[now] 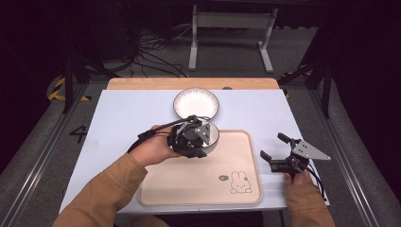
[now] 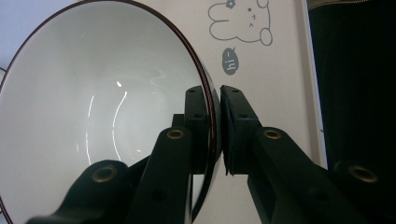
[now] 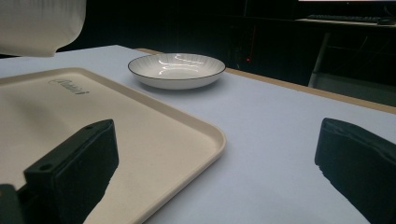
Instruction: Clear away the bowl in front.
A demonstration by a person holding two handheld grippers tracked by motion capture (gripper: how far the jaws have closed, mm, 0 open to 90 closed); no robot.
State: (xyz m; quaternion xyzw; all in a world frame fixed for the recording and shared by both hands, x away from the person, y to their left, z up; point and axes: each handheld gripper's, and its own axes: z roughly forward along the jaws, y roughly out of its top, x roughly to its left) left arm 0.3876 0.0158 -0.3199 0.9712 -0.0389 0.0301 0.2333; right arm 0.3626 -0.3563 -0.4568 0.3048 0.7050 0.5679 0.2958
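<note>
So there are two dishes here: one bowl and one shallow plate, plus a single cream tray with a little bunny drawing near its front right corner. The left gripper has its jaws pinched tight on the bowl's rim, one pad inside and one outside, and the bowl sits tilted at the tray's back edge, just in front of the plate. That plate sits on the white table near its back edge, close behind the bowl, so it's the only thing crowding it. The right gripper rests off the tray's right edge with jaws spread wide, holding nothing. Most of the tray is bare.
</note>
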